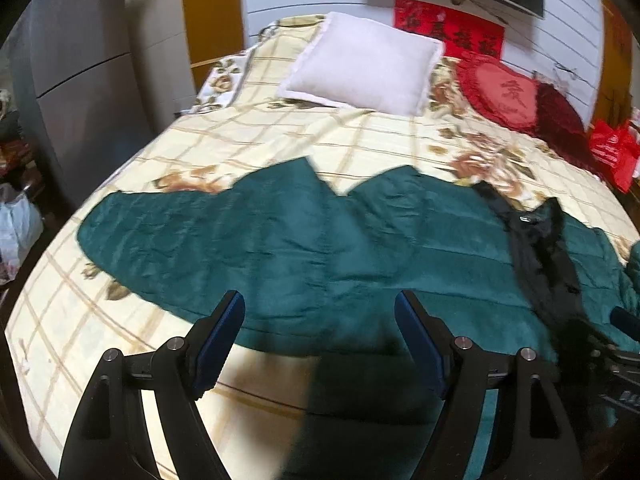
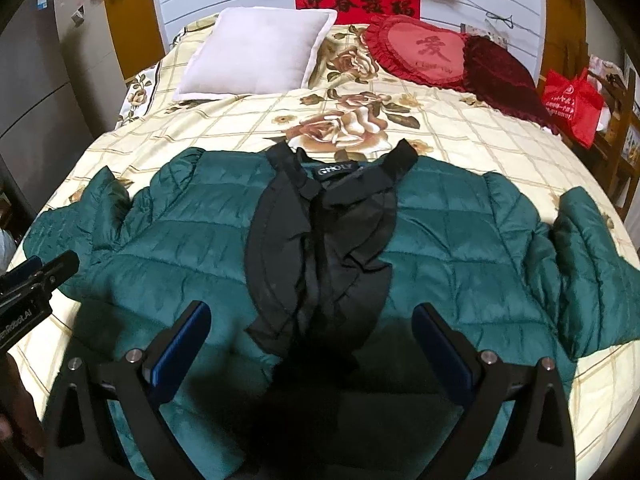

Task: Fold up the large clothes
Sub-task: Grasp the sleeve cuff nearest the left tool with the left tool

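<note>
A dark green quilted jacket (image 2: 460,248) lies spread flat on the bed, front up, with a black collar and ruffled placket (image 2: 320,240) down its middle. Its sleeves reach out to both sides. The left wrist view shows the jacket (image 1: 280,248) from its left side, black collar (image 1: 540,248) at the right. My left gripper (image 1: 320,308) is open and empty, hovering above the jacket's near edge. My right gripper (image 2: 312,320) is open and empty, above the jacket's lower front. The left gripper's tip (image 2: 52,268) shows at the left of the right wrist view.
The bed has a cream floral checked cover (image 2: 440,128). A white pillow (image 2: 260,52) and red heart-shaped cushions (image 2: 432,52) lie at the head. A red bag (image 2: 572,100) stands at the right, a grey cabinet (image 1: 80,80) and a white bag (image 1: 16,228) at the left.
</note>
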The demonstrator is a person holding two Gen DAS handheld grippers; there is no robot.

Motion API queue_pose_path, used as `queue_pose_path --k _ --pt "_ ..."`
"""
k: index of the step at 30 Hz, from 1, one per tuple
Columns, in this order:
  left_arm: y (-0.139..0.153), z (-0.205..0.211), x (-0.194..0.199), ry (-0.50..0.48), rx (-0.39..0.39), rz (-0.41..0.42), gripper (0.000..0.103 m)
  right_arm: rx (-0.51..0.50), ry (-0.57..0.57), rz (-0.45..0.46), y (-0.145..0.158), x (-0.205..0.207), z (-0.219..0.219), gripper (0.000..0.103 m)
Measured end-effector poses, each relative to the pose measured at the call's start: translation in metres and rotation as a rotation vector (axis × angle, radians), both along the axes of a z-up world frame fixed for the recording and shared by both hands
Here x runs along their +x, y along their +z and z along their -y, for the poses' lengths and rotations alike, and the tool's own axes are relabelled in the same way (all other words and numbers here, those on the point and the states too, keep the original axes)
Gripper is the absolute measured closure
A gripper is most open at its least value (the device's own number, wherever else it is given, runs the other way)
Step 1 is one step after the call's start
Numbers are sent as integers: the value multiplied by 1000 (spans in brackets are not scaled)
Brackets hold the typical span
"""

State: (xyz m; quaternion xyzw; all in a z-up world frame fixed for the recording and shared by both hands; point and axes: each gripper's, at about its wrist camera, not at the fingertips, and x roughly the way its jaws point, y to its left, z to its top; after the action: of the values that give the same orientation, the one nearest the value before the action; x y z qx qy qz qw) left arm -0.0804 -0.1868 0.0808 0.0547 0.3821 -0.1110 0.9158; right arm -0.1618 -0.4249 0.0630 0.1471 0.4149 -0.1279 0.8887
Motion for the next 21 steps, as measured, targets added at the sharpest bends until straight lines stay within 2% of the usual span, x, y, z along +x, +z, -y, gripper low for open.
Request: queue_pose_path --k 5,8,12,16,21 --pt "-3 -43 20 87 -13 -6 26 -8 21 -8 -2 4 -8 1" --pt "-10 -76 37 172 -38 -31 26 6 24 -13 -4 4 -9 1" --pt "-21 -131 67 302 -109 -78 26 18 20 -26 -8 2 -7 1" --pt "-26 -174 90 403 -124 -60 26 14 23 -30 -8 1 -6 1" --pt "-43 -231 121 548 -236 -87 28 8 24 -27 -8 1 -5 1"
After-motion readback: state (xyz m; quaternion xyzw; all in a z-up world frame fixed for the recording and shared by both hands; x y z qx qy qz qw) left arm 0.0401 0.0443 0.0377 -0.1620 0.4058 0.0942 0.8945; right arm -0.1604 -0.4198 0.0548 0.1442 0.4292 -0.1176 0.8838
